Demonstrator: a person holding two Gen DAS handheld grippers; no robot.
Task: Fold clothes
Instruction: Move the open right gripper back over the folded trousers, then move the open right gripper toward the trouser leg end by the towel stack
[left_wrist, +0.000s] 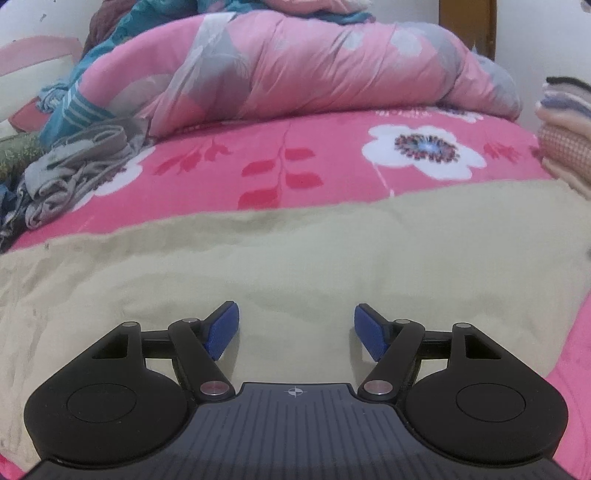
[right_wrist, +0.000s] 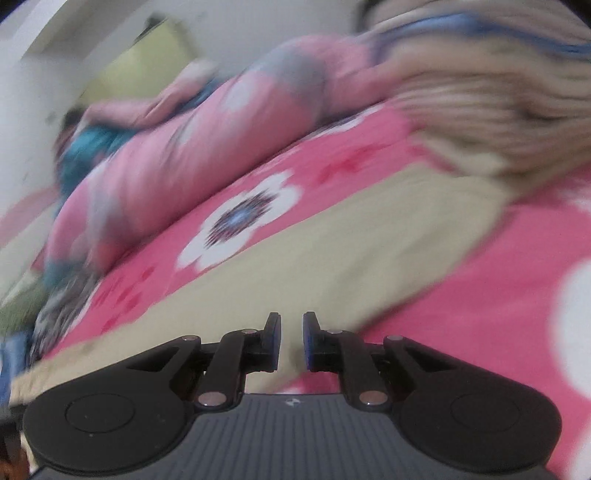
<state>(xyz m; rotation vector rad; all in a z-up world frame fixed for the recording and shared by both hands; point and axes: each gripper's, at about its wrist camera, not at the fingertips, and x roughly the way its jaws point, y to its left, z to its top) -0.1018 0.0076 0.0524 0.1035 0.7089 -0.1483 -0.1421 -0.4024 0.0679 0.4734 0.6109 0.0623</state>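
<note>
**A:** Where is the cloth that must be folded?

**B:** A beige garment (left_wrist: 295, 254) lies spread flat on the pink floral bedsheet (left_wrist: 332, 162), and it fills the lower half of the left wrist view. In the right wrist view the same beige garment (right_wrist: 332, 251) runs across the picture in a slanted band, because that view is tilted and much blurred.

**A:** And the left gripper?

**B:** The left gripper (left_wrist: 295, 330) is released. Its blue pads (left_wrist: 221, 332) stand wide apart above the beige cloth, and nothing is between them.

**A:** The right one?

**B:** The right gripper (right_wrist: 291, 341) has its jaws close together with only a narrow gap. No cloth can be seen in this gap, so it grasps nothing. It hangs over the near edge of the beige garment, where the pink sheet begins.

**A:** What else is on the bed?

**B:** A rolled pink quilt (left_wrist: 295, 70) lies at the far side. A crumpled grey garment (left_wrist: 74, 170) is at the left edge, with teal cloth (left_wrist: 70, 103) behind it. A stack of folded clothes (left_wrist: 565, 129) stands at the right edge, near the far corner of the beige garment.
</note>
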